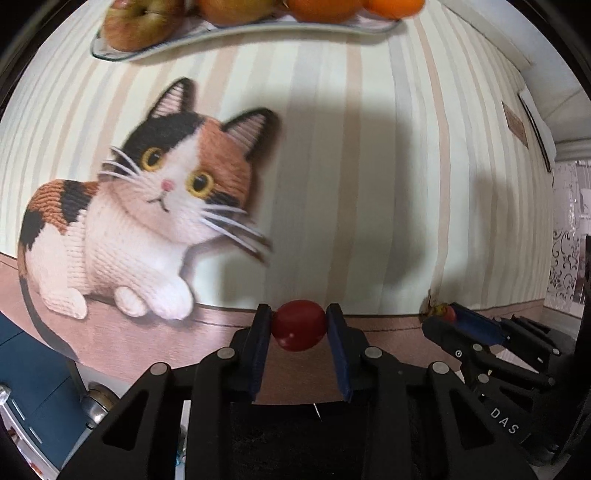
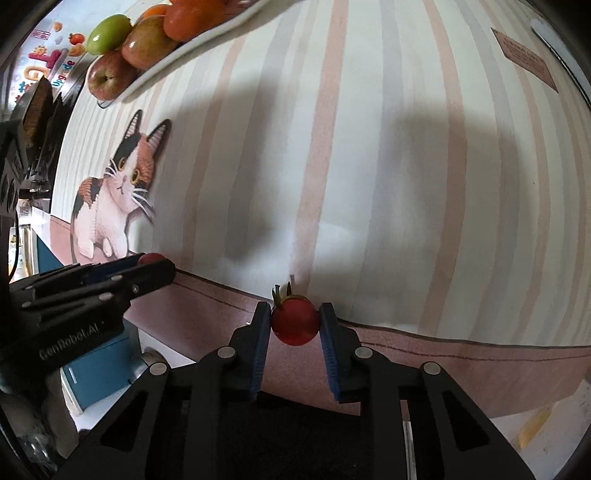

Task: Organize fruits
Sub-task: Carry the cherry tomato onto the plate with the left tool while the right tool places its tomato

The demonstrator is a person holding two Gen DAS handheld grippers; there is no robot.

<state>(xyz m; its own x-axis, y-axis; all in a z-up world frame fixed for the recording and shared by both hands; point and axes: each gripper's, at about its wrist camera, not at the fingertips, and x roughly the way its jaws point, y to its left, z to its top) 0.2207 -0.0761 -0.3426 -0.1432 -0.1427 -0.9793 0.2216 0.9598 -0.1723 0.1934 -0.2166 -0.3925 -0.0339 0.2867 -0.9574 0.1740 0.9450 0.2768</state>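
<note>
My left gripper is shut on a small red cherry tomato, held above the near edge of the striped tablecloth. My right gripper is shut on a second red cherry tomato with a green stem. Each gripper shows in the other's view: the right one at lower right, the left one at left. A glass plate at the far side holds apples and oranges. It also shows in the right wrist view with a green fruit.
The striped tablecloth carries a printed calico cat. A label patch sits at the far right of the cloth. A blue box and metal items stand beyond the table's left edge.
</note>
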